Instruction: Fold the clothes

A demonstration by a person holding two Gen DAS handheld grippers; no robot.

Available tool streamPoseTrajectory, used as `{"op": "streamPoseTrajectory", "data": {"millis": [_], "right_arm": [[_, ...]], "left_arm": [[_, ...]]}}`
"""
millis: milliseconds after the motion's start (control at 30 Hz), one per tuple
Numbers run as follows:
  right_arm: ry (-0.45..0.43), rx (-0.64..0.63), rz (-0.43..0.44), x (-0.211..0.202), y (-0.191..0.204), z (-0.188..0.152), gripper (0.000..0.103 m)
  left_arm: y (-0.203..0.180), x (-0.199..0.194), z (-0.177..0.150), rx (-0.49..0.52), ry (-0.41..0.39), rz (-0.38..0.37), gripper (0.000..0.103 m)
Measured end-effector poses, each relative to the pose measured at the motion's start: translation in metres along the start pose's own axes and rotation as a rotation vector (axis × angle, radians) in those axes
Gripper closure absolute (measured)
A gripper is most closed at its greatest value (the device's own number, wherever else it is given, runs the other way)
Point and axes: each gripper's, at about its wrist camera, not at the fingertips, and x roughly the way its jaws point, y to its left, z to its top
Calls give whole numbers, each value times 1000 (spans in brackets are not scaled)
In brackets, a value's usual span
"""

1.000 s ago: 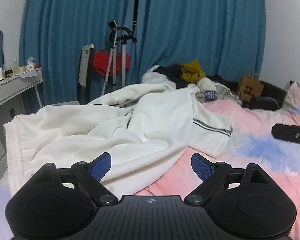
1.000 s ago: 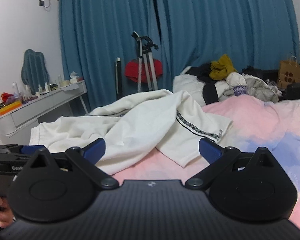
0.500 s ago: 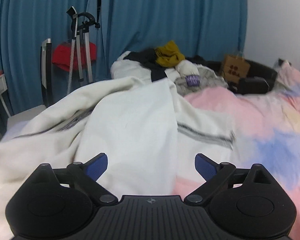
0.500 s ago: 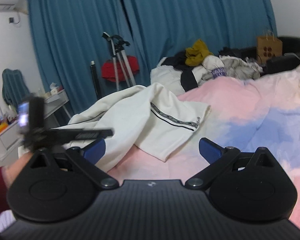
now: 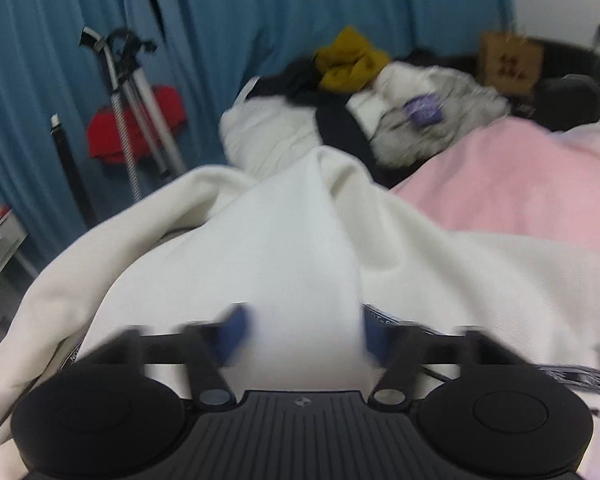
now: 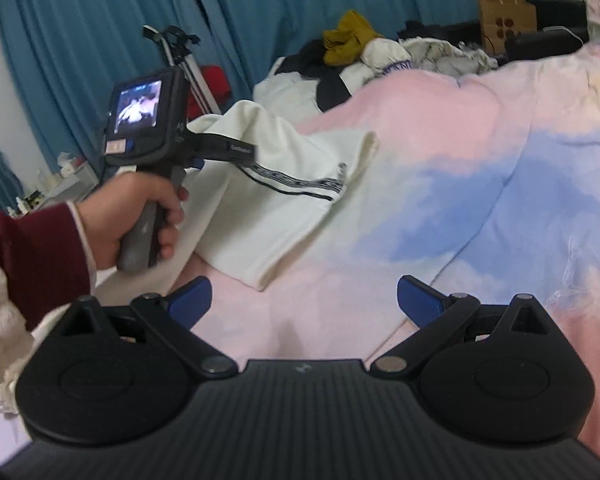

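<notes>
A white garment [image 5: 280, 240] with a dark patterned trim band [image 6: 296, 180] lies rumpled on the pink and blue bedspread [image 6: 480, 168]. My left gripper [image 5: 304, 336] is low over it and blurred. Its jaws are closing on a raised fold of the white cloth that fills the gap between the blue pads [image 5: 236, 332]. In the right wrist view a hand [image 6: 140, 216] in a dark red sleeve holds that left gripper [image 6: 244, 150] over the garment. My right gripper [image 6: 304, 300] stands open above bare pink bedspread, with nothing between its fingers.
A pile of mixed clothes [image 6: 352, 40] lies at the bed's far end, with a brown paper bag [image 6: 506, 16] behind it. A metal stand with a red item [image 5: 132, 120] is by the blue curtains. A white dresser [image 6: 68, 180] stands at the left.
The left gripper swept across and down onto the white garment, and its jaws narrowed around a fold. The right gripper sank toward the bed, and the hand with the left gripper came into its view.
</notes>
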Motion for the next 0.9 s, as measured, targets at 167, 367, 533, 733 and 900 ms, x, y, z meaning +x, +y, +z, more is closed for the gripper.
{"op": "streamPoseTrajectory", "data": {"millis": [167,367,533,733,900], "right_arm": [[-19,15,32,3,-4,1,2],[-70,68,118,-14,-2,6,2],[-87,194,204,-32,-10,13,2],[-66,460,350,-50,-28,9,3],[-22,646,353,-49,-45,-1,3]], "left_arm": [[14,-56,-6,9,-124,-32,100],[45,-179,-35,-8,-256,-167,100],[65,-279,-88,-32,-320,-280,100],[82,-348,-185,-166,-322,-368,99],[117,-351,-239,-389,-248,-377,99]]}}
